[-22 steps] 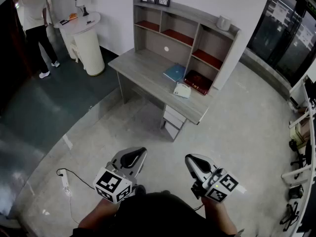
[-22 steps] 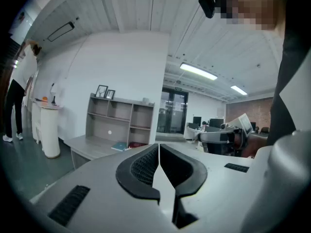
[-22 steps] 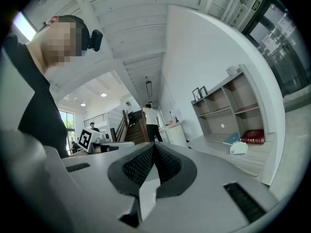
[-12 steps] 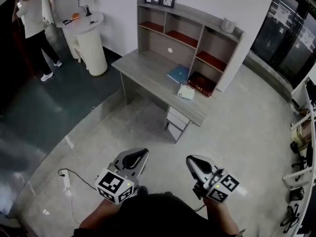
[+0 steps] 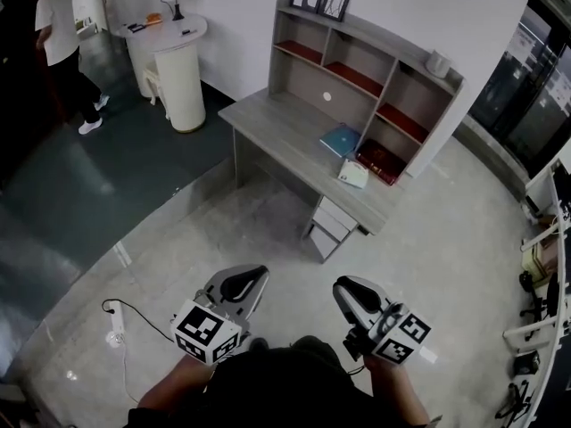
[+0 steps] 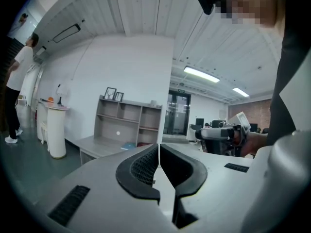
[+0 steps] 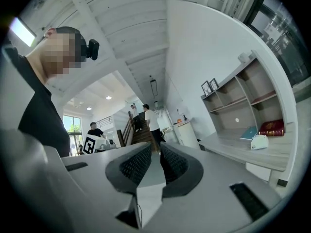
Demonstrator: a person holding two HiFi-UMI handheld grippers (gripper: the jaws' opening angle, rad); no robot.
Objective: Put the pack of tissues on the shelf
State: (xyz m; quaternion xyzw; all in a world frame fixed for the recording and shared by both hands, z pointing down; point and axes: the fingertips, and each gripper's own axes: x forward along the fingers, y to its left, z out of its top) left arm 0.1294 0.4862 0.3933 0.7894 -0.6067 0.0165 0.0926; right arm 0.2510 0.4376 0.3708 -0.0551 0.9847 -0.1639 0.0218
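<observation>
Tissue pack [image 5: 353, 173] on tabletop [image 5: 268, 119]: probably light, squishy, pinch gently across middle; left claw [image 5: 250, 281], right claw [image 5: 346, 290] both closed, empty.

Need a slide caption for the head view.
Left gripper and right gripper, both shut, face the desk where the tissue pack lies.

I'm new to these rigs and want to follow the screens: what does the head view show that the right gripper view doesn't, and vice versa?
Only the head view shows the power strip on the floor. Only the right gripper view shows the staircase and the camera on the person's head. Both show the desk, with the pack of tissues and the blue book lying on it.
</observation>
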